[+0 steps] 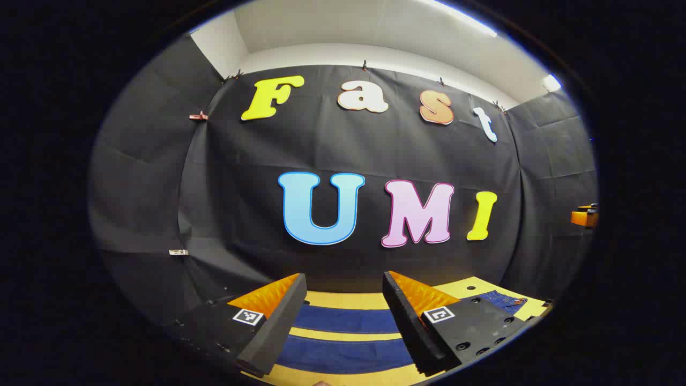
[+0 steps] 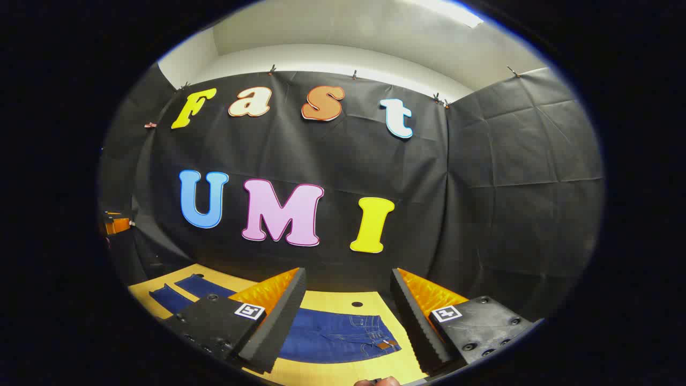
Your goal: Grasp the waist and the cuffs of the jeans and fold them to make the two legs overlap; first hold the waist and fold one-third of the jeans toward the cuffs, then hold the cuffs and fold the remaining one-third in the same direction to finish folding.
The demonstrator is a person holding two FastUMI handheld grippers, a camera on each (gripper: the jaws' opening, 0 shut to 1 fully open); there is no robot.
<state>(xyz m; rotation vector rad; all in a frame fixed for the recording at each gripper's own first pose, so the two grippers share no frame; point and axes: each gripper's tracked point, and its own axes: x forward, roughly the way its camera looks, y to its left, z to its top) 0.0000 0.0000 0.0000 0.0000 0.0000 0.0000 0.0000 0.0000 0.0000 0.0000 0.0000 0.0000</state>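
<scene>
We see one pair of blue jeans (image 2: pixel 332 335) lying flat on the counter (image 2: pixel 343 297), legs apart. Our two tools, left (image 1: pixel 343 316) and right (image 2: pixel 348 316), are wide and hold nothing.

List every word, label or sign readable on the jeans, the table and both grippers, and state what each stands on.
Nothing here can be read as text.
Brown patch at the waist of the blue denim jeans: too small to read.
Square black-and-white marker on the left gripper: a pattern, no words.
Square black-and-white marker on the right gripper: likewise a pattern.
Yellow wooden table: no writing.
</scene>
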